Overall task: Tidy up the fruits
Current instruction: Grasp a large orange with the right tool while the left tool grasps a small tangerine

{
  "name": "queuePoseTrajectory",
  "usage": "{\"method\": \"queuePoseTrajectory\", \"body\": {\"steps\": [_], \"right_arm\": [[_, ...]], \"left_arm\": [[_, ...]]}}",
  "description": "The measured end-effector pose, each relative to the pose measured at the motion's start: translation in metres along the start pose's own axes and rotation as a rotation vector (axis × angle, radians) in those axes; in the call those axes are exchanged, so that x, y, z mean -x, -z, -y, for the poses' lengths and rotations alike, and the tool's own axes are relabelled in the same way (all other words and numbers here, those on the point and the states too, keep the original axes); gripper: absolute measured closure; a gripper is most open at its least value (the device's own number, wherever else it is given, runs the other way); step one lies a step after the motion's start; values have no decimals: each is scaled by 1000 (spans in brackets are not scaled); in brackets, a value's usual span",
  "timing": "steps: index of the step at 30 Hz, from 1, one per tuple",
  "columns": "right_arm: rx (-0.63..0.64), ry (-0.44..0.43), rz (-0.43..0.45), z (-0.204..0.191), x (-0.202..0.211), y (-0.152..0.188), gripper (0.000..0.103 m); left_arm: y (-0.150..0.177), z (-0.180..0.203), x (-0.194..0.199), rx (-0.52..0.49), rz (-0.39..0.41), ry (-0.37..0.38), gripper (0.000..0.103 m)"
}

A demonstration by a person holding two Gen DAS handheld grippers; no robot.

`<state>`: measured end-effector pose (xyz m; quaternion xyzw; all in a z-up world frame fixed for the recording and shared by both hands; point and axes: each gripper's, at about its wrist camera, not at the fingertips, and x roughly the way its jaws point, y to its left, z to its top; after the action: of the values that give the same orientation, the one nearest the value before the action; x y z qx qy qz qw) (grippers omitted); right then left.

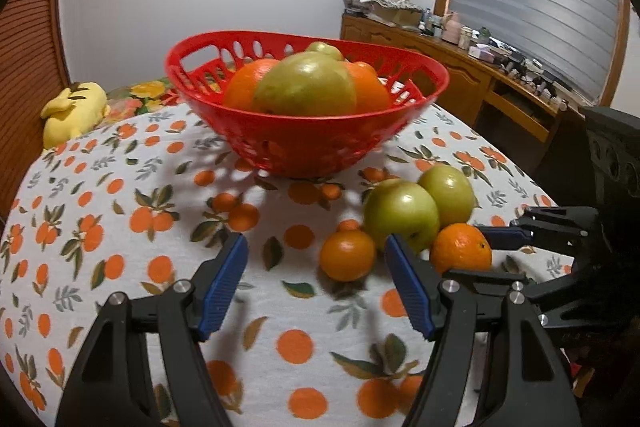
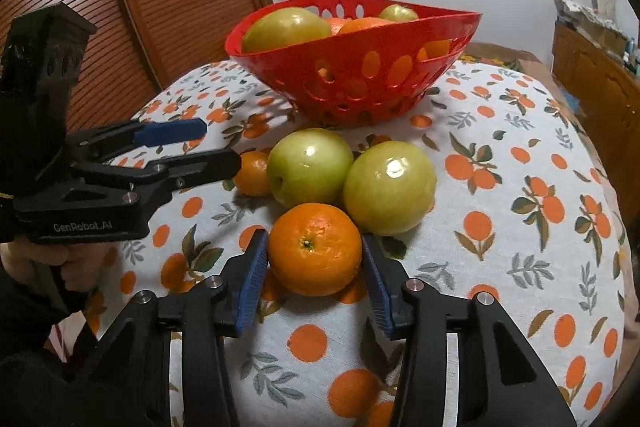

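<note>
round table in orange-print cloth (image 2: pixel 520 267) | red perforated plastic basket (image 2: pixel 360 67) part-filled, far side | two green apples (image 2: pixel 390 185) touching round orange (image 2: pixel 315 247) | right gripper (image 2: pixel 315 267) spread, straddling orange, not clamped | left gripper (image 1: pixel 316 279) spread, empty, near small orange (image 1: pixel 347 255) | risk: closing nudges apples, they roll

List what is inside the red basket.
The red basket holds a large green apple, oranges on both sides of it, and a smaller green fruit behind. Anything beneath these is covered, apart from orange glimpses through the holes.
</note>
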<state>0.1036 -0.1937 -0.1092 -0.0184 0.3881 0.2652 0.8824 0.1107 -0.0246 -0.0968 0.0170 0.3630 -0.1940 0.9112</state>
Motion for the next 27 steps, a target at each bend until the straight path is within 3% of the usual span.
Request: {"method": "queuePoseTrajectory", "body": {"steps": [3, 7, 12, 22, 27], "right_arm": [[-16, -13, 22, 5, 9, 1, 57], [-29, -4, 55, 12, 22, 0, 57], [-51, 4, 90, 22, 37, -1, 56], [-67, 15, 104, 31, 42, 0, 56], [-68, 13, 104, 31, 42, 0, 56]], "left_arm": [[0, 5, -4, -5, -17, 11, 33], [0, 8, -10, -1, -42, 33, 48], [0, 10, -14, -1, -60, 45, 56], [-1, 10, -23, -3, -74, 57, 70], [-2, 10, -23, -3, -76, 59, 71]]}}
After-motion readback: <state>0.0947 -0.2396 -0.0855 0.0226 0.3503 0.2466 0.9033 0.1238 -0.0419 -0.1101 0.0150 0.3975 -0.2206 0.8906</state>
